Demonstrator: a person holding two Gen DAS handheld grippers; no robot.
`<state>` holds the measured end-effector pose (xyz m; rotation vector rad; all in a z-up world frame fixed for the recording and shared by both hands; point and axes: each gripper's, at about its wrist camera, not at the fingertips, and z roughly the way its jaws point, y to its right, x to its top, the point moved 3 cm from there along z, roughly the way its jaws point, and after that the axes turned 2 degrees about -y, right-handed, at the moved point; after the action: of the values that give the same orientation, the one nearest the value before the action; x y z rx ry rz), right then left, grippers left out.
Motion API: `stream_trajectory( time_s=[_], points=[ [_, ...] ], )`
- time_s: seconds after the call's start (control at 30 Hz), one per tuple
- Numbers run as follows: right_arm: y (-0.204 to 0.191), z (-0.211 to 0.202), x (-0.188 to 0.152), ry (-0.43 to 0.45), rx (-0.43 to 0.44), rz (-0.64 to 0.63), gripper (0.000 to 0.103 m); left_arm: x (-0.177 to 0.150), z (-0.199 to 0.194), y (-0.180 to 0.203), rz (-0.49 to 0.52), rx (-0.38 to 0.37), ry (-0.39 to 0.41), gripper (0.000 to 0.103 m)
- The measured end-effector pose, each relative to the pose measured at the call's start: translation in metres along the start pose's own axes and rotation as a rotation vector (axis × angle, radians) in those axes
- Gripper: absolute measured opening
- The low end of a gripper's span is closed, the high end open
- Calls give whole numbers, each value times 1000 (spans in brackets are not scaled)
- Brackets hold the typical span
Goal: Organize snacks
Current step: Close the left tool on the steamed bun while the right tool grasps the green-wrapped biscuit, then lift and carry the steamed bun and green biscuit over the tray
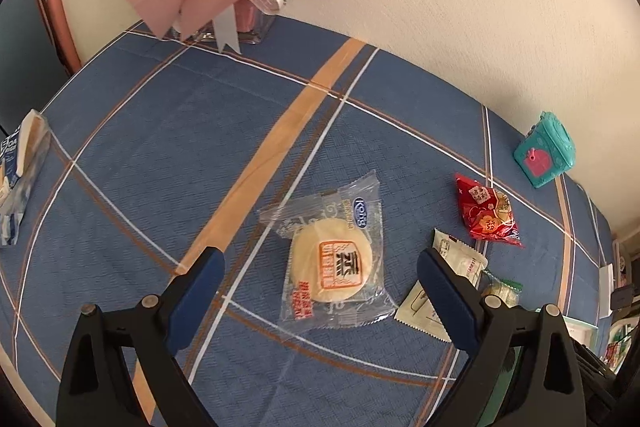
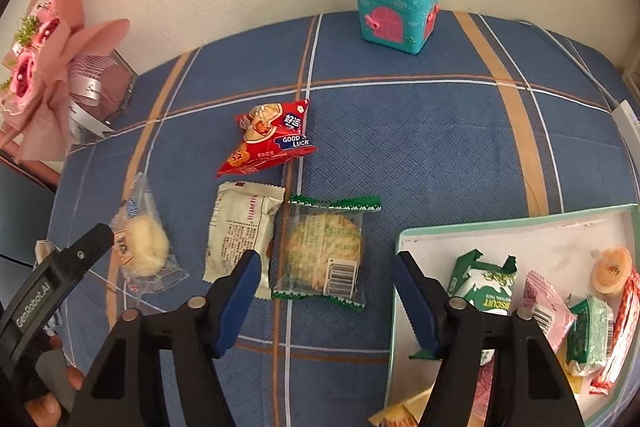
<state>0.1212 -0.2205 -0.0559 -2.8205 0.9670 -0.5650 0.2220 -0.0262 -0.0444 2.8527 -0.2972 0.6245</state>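
A round pale pastry in a clear wrapper (image 1: 332, 263) lies on the blue plaid cloth, framed by the wide-apart fingers of my left gripper (image 1: 320, 259), which is open above it. My right gripper (image 2: 326, 259) is open too, and a green-edged cracker packet (image 2: 324, 251) lies flat between its blue fingertips, with no pad pressing on it. A white packet (image 2: 240, 231) sits just left of it and a red triangular packet (image 2: 272, 139) lies beyond. The pastry (image 2: 144, 247) shows at the left, under one finger of the left gripper (image 2: 80, 247).
A shallow white box with a green rim (image 2: 500, 227) at the lower right holds several wrapped snacks. A teal toy house box (image 2: 396, 7) stands by the wall. A pink bouquet (image 2: 44, 67) fills the far left corner. A blue-white bag (image 1: 16, 179) lies at the cloth's left edge.
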Motion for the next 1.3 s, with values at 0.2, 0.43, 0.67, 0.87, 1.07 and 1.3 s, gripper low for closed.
stream_trajectory(
  time_s=[0.2, 0.43, 0.67, 0.87, 1.07, 1.3],
  points=[
    [-6, 19, 5, -31, -18, -35, 65, 0, 20, 10, 31, 0, -27, 93],
    [-7, 33, 9, -37, -44, -54, 63, -2, 34, 10, 37, 11, -57, 91],
    [-8, 50, 3, -71, -52, -59, 58, -5, 45, 11, 50, 17, -82, 71],
    [-7, 51, 3, -58, -68, -72, 55, -6, 46, 11, 42, 20, -85, 60],
    [-6, 45, 3, -47, -68, -69, 53, -7, 43, 10, 34, 15, -91, 56],
    [-9, 19, 1, -11, -54, -80, 53, -7, 29, 11, 30, 20, -85, 55]
  ],
)
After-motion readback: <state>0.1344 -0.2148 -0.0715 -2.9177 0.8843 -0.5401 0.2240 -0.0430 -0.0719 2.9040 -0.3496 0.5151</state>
